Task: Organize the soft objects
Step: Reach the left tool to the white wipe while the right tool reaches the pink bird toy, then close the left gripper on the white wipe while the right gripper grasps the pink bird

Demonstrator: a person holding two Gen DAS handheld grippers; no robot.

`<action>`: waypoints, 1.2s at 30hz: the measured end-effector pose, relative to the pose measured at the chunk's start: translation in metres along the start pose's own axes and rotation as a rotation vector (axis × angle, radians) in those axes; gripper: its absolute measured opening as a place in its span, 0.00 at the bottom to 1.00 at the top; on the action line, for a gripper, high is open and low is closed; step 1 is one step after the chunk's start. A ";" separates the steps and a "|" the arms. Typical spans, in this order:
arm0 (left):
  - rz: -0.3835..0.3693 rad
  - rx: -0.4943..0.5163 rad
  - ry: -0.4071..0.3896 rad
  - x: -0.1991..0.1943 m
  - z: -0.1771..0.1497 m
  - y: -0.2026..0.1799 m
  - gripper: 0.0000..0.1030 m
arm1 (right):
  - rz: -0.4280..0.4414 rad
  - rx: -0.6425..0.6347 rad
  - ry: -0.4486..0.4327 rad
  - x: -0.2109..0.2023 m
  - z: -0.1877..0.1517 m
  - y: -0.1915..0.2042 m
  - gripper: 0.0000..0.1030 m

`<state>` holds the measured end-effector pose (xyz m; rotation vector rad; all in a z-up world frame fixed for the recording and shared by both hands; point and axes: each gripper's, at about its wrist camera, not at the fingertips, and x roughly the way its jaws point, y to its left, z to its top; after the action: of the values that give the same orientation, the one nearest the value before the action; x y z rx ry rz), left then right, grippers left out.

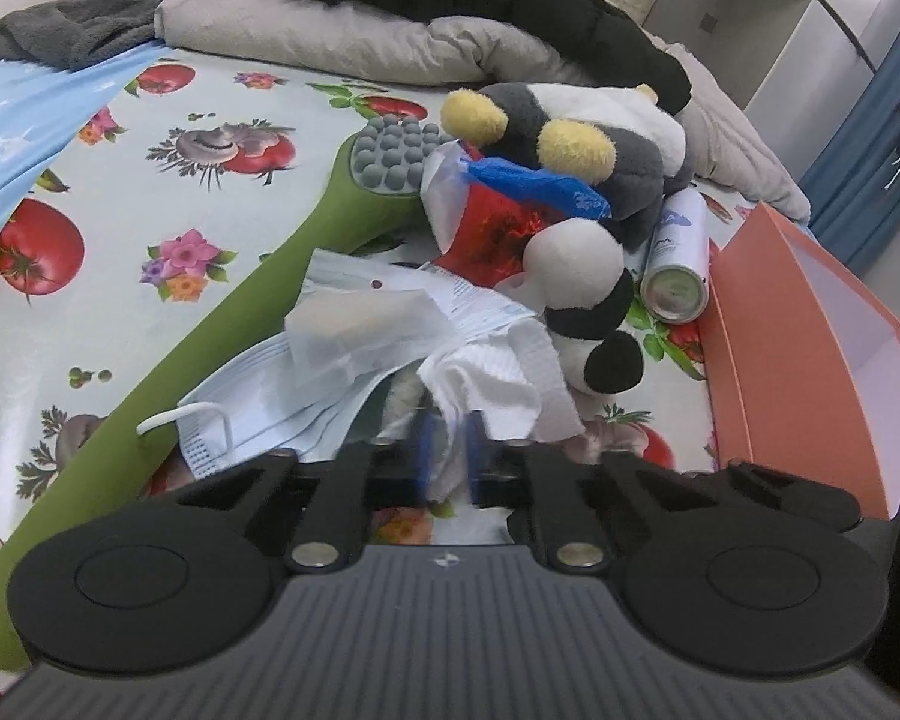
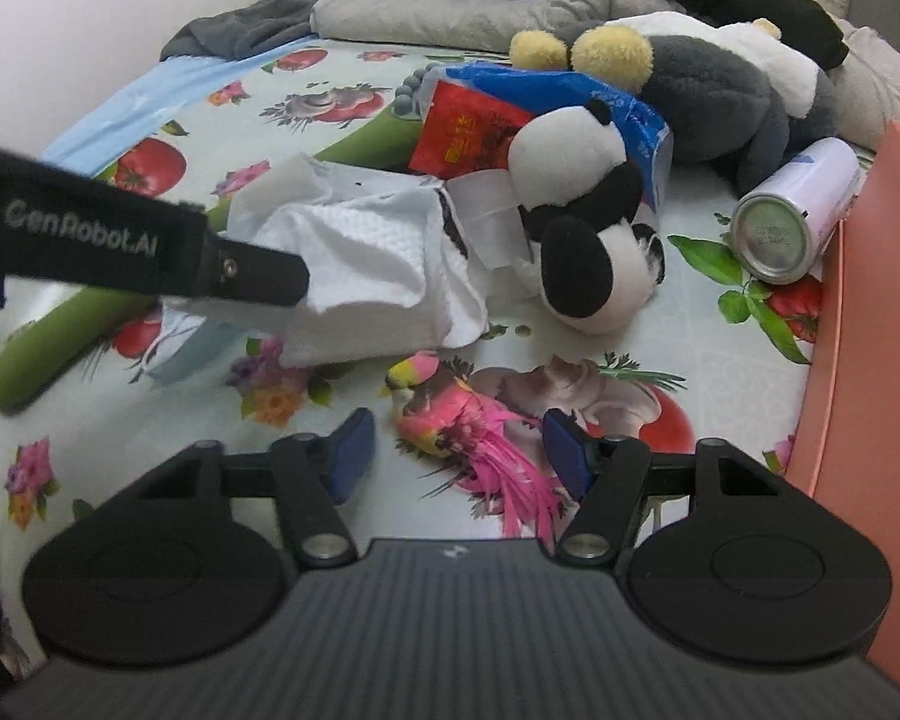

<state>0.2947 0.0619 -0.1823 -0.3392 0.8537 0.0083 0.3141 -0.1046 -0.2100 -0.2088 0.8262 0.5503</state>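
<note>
Barely begun: our left tool (image 1: 450,462) pinches white cloth (image 1: 498,384) beside pink box (image 1: 810,360); right tool (image 2: 456,450) wide around feather bird (image 2: 456,420); box seems unfilled, plush panda (image 2: 588,240) unsorted.

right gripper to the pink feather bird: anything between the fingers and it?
Nothing visible. The pink feather bird lies on the patterned tablecloth, already between the right gripper's open fingers, with clear gaps either side. The white cloth and panda plush sit beyond it, not in the path.
</note>
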 end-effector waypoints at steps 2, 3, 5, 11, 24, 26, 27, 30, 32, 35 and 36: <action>-0.007 -0.001 -0.014 -0.002 0.000 -0.002 0.04 | 0.000 -0.001 0.004 -0.002 -0.001 0.000 0.43; -0.012 0.000 -0.022 -0.004 0.000 -0.004 0.03 | 0.005 0.004 0.008 -0.003 -0.001 0.001 0.34; -0.018 0.004 -0.034 -0.008 -0.001 -0.007 0.02 | 0.014 0.016 0.012 -0.007 -0.002 0.001 0.22; -0.039 -0.007 -0.071 -0.031 -0.009 -0.015 0.01 | 0.009 0.025 -0.009 -0.030 -0.007 0.005 0.19; -0.082 -0.077 -0.108 -0.106 -0.063 -0.013 0.01 | -0.009 0.063 -0.006 -0.088 -0.044 0.026 0.17; -0.086 -0.088 -0.106 -0.116 -0.072 -0.010 0.01 | -0.009 0.073 -0.001 -0.093 -0.052 0.029 0.17; -0.083 -0.091 -0.104 -0.120 -0.077 -0.008 0.01 | -0.011 0.075 0.003 -0.095 -0.056 0.031 0.17; -0.074 -0.118 -0.090 -0.131 -0.090 0.001 0.01 | -0.028 0.090 0.007 -0.100 -0.066 0.034 0.17; -0.069 -0.143 -0.071 -0.133 -0.100 0.009 0.01 | -0.037 0.105 0.007 -0.101 -0.070 0.034 0.17; -0.059 -0.165 -0.027 -0.133 -0.114 0.019 0.01 | -0.049 0.123 0.006 -0.099 -0.075 0.033 0.18; -0.060 -0.168 -0.015 -0.133 -0.117 0.022 0.01 | -0.050 0.130 0.011 -0.097 -0.076 0.032 0.18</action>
<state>0.1174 0.0650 -0.1618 -0.5218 0.8298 0.0273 0.1947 -0.1438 -0.1873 -0.1131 0.8619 0.4473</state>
